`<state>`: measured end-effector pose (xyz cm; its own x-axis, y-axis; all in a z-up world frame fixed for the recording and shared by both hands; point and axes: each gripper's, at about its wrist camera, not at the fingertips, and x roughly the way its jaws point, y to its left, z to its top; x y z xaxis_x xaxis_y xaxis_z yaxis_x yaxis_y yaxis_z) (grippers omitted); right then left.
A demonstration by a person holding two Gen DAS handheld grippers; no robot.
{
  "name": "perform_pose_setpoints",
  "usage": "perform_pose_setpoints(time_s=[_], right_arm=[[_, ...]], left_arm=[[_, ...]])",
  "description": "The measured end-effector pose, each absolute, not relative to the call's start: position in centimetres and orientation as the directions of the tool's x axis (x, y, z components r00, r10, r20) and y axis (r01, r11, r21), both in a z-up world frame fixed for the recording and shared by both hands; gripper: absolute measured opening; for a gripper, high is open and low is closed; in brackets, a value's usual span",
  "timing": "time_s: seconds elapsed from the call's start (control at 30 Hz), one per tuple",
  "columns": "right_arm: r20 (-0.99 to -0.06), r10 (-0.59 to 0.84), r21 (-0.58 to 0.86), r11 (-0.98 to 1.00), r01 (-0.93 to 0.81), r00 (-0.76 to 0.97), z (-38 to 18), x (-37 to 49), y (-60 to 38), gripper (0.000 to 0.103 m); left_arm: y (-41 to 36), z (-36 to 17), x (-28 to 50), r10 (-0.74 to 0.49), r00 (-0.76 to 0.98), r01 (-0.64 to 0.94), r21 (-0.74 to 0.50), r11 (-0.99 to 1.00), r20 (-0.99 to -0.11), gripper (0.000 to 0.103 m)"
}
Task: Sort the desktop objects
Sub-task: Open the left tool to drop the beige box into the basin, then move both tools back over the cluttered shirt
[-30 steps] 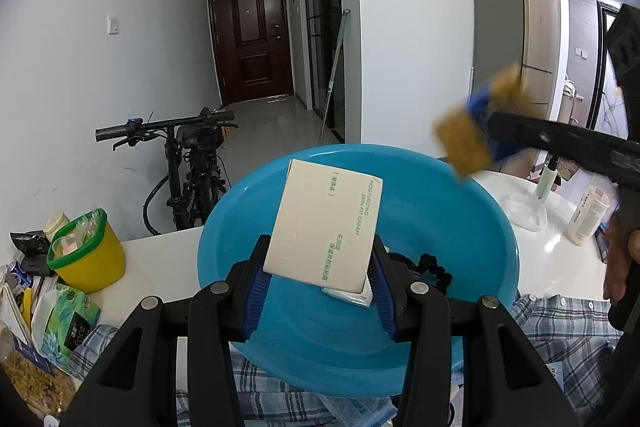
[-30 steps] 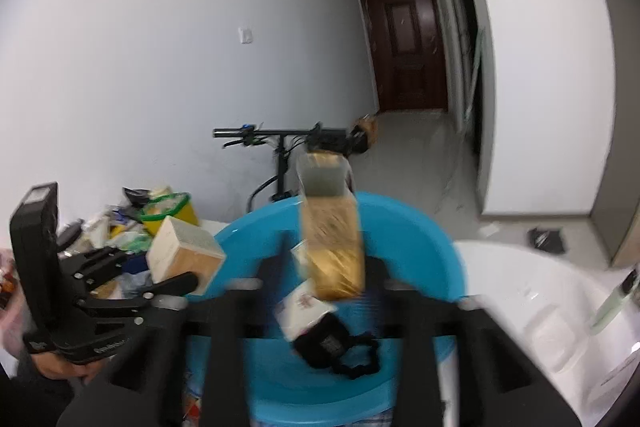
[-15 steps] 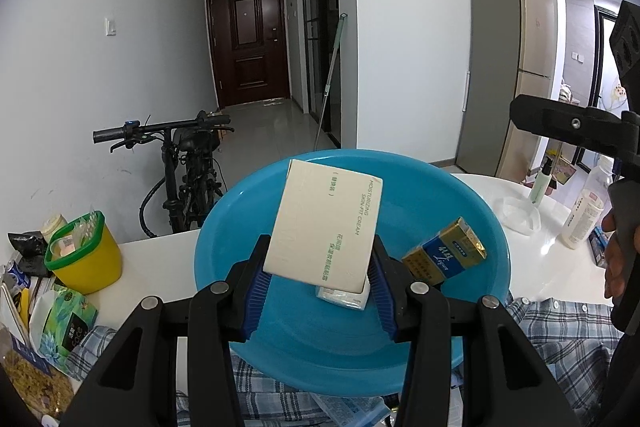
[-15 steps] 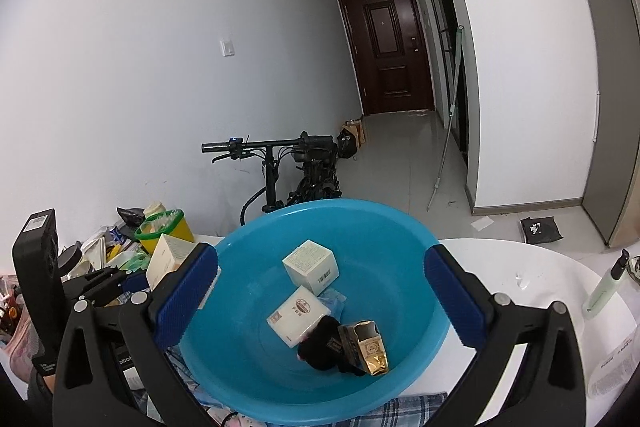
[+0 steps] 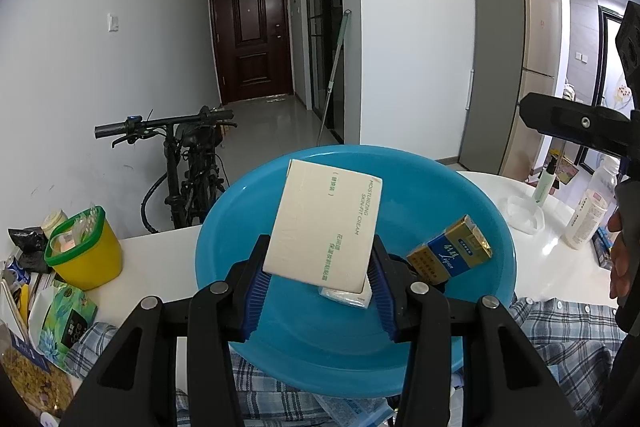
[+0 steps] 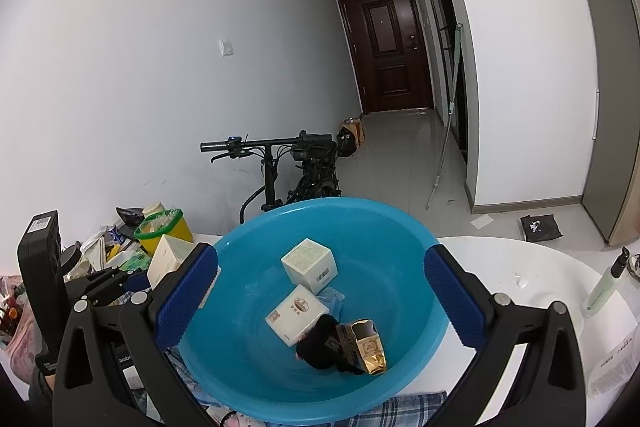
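Note:
My left gripper (image 5: 320, 281) is shut on a cream skin-cream box (image 5: 326, 227), held tilted above the near side of the blue basin (image 5: 460, 195). My right gripper (image 6: 320, 303) is open and empty above the basin (image 6: 408, 239). In the basin lie a gold-and-blue pack (image 5: 450, 253), seen also in the right wrist view (image 6: 364, 347), a black item (image 6: 320, 343), a white carton (image 6: 296, 313) and a white cube box (image 6: 309, 265). The left gripper and its box (image 6: 168, 259) show at the left of the right wrist view.
A yellow tub with a green rim (image 5: 82, 251) and snack packets (image 5: 60, 319) crowd the table's left. Bottles (image 5: 584, 219) and a clear dish (image 5: 524, 217) stand at the right. A plaid cloth (image 5: 560, 331) lies under the basin. A bicycle (image 5: 188, 167) stands behind.
The right gripper opened and let the gold-and-blue pack fall into the basin, then drew back. The left gripper has kept still with its box.

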<state>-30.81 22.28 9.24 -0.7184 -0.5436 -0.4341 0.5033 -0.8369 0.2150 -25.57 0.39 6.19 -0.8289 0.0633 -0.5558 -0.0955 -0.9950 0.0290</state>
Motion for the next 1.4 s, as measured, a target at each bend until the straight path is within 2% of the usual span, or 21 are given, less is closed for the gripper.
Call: perform_pose_setpoints(time_s=[0.53,0.57,0.6,0.63,0.7,0.87,0.97,1.13,1.27,1.4], right_arm=[[-0.508,-0.511,0.127,-0.841,0.526,-0.693,8.7,-30.6,20.9,0.103],[-0.508,-0.512,0.126,-0.839,0.529,-0.692,8.8,-30.5,20.8,0.103],[-0.507,-0.512,0.120,-0.838,0.532,-0.693,8.9,-30.4,20.8,0.103],[-0.507,-0.511,0.116,-0.839,0.532,-0.694,8.9,-30.3,20.8,0.103],[-0.509,-0.507,0.110,-0.840,0.532,-0.696,9.1,-30.2,20.8,0.103],[-0.502,-0.459,0.068,-0.866,0.496,-0.733,10.0,-29.3,21.1,0.103],[-0.470,-0.484,0.109,-0.862,0.495,-0.738,10.5,-27.2,22.1,0.103],[-0.495,-0.429,0.064,-0.885,0.461,-0.755,10.0,-22.7,23.6,0.103],[-0.498,-0.439,0.119,-0.889,0.442,-0.748,8.6,-18.9,25.5,0.103],[-0.537,-0.426,0.103,-0.890,0.444,-0.728,6.6,-16.0,25.8,0.103]], left_arm=[[-0.3,6.4,-25.7,0.051,-0.827,-0.069,0.012,-0.998,-0.560,0.050],[-0.3,6.4,-25.6,0.048,-0.828,-0.068,0.015,-0.998,-0.559,0.055],[-0.4,6.5,-25.7,0.047,-0.827,-0.064,0.011,-0.998,-0.560,0.082],[-0.4,6.6,-25.6,0.042,-0.830,-0.055,0.008,-0.998,-0.557,0.103],[-0.6,7.0,-25.3,0.023,-0.841,-0.032,0.007,-0.999,-0.541,0.103],[-1.0,7.0,-25.7,0.032,-0.811,-0.018,-0.030,-0.999,-0.583,0.103],[-1.1,7.5,-25.2,0.051,-0.817,-0.026,-0.052,-0.998,-0.574,0.103],[-0.4,8.4,-24.3,0.077,-0.823,-0.054,-0.057,-0.997,-0.564,0.103],[0.8,8.5,-24.1,0.122,-0.791,-0.109,-0.058,-0.992,-0.599,0.103],[2.2,8.3,-24.0,0.085,-0.787,-0.091,-0.020,-0.996,-0.611,0.103]])
